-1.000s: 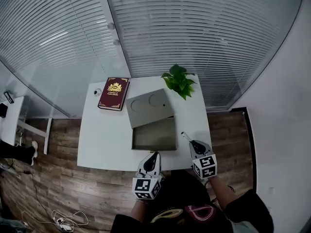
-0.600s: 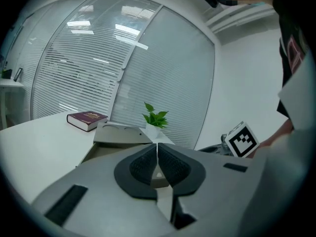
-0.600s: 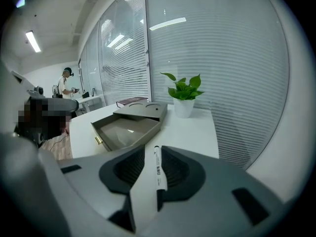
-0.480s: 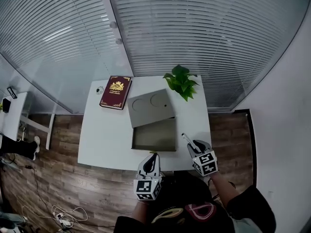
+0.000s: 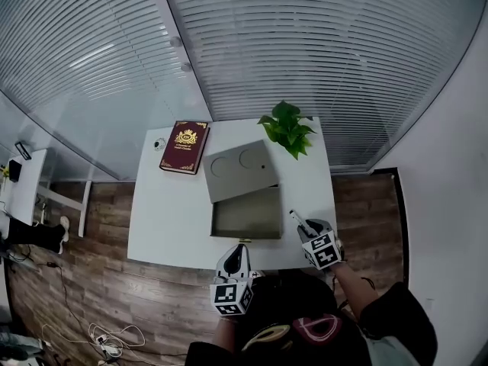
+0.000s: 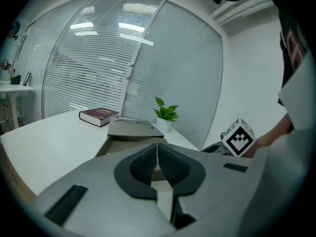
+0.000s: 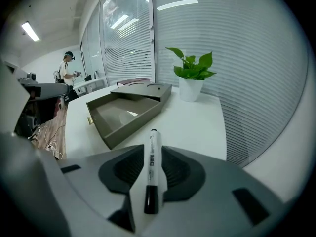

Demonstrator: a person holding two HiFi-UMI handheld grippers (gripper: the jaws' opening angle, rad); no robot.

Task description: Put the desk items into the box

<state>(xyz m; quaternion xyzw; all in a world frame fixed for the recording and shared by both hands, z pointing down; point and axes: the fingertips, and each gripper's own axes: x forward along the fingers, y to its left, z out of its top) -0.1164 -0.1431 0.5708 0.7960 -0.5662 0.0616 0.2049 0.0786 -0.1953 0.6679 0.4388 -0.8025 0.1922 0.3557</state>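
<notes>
Moved: right tongs (image 7: 151, 154) have come forward over the near edge of the desk (image 5: 168, 212) and parted; book (image 5: 183, 146) and plant (image 5: 288, 128) unmoved.
Right tongs: apart, marker (image 5: 295, 218) between the pads, not yet pinched as far as I see.
Left tongs (image 6: 157, 157): closed, empty.
Step in hand: I should close squarely on the barrel's middle, lift level, clear the box wall.
Box (image 5: 245, 213): open, empty; lid (image 5: 239, 168) lying at its far side.
Marker: on the desk, just right of the box.

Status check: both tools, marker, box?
Left tool shut, empty. Right tool open, marker between jaws, looks unclamped. Box open, empty, nothing between it and marker.
</notes>
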